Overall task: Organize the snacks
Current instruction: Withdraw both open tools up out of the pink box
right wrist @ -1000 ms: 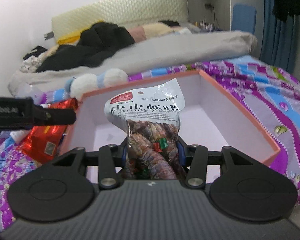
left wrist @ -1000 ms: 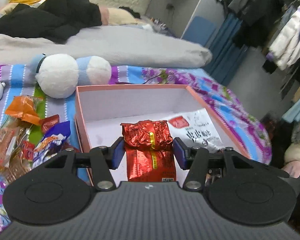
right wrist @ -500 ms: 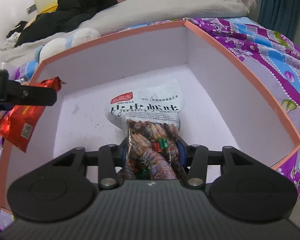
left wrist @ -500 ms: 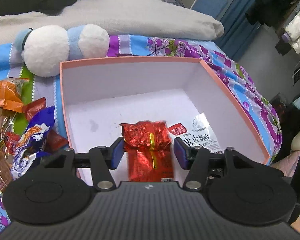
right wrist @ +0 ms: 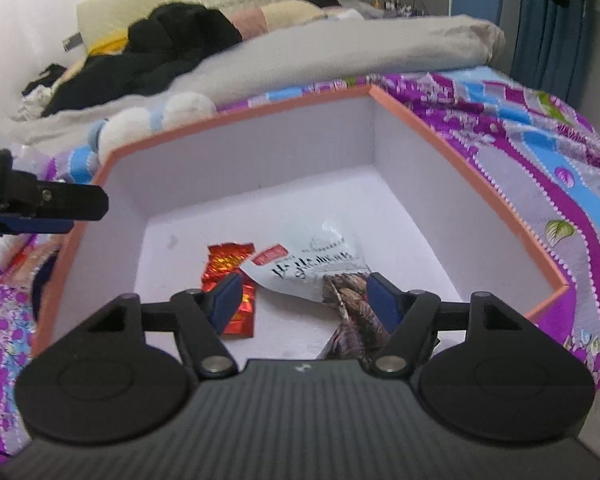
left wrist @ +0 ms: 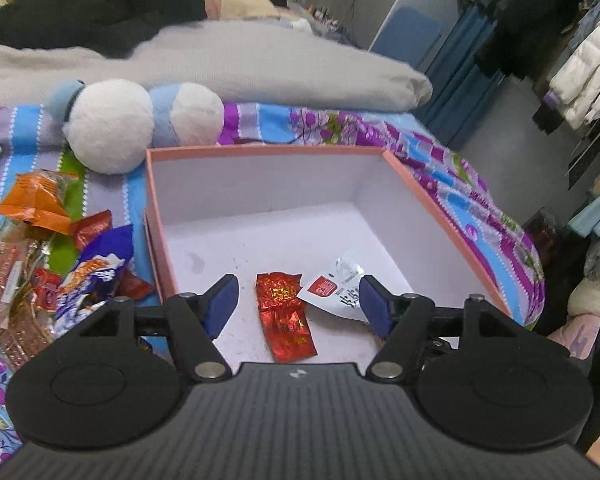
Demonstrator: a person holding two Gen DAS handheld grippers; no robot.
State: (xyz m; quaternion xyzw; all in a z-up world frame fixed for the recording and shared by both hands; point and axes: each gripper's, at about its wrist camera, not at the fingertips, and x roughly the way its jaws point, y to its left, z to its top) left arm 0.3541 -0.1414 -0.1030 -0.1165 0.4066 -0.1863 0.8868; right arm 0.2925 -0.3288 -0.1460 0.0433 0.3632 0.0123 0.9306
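- Two packets lie in the box (left wrist: 440,216): red packet (left wrist: 286,316) below the wide-open, empty left tool (left wrist: 298,302).
- White packet (right wrist: 312,268) lies under the spread, empty right tool (right wrist: 304,294).

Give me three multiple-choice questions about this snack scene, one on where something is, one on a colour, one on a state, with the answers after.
1. Where does the red foil packet lie?
A. on the bedspread
B. inside the box
C. on the plush toy

2. What colour is the box's rim?
A. salmon-orange
B. green
C. black

3. How are the fingers of the left gripper?
A. shut on the red packet
B. shut on nothing
C. open, holding nothing

Answers:
1 B, it rests on the box floor beside the white snack bag.
2 A, the top edge is salmon-orange.
3 C, the fingers stand wide apart with the packet loose below.
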